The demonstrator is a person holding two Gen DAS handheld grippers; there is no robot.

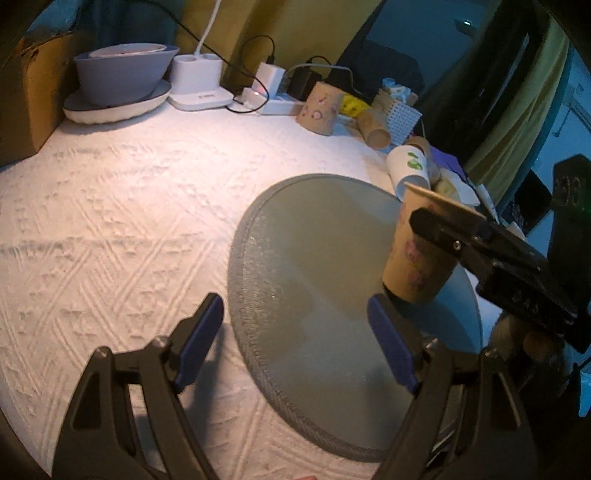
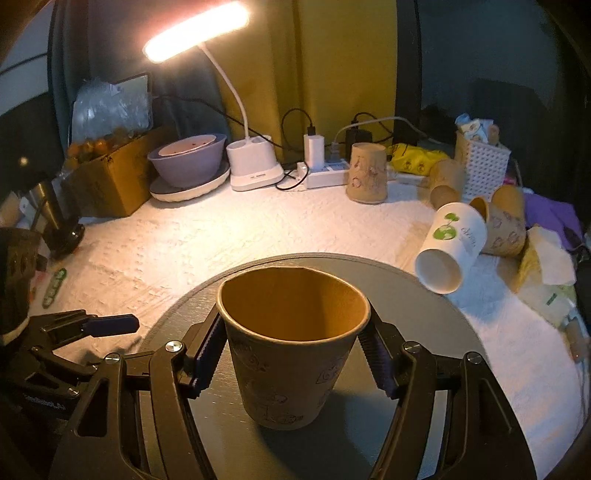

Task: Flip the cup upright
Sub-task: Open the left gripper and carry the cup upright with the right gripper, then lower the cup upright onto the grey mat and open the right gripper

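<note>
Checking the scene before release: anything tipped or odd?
The held brown cup stands upright on the grey mat. Beyond it, a white cup lies on its side, and another brown cup sits upside down.

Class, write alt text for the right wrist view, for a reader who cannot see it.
A brown paper cup stands upright, mouth up, on a round grey mat, with the right gripper closed on its sides. Behind it, a lit desk lamp shines on a white tablecloth cluttered with other cups.

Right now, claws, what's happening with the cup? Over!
Right claw shut on brown cup, mouth up, base on grey mat. Left claw open, holding nothing. White cup lying beside mat, not blocking.
</note>
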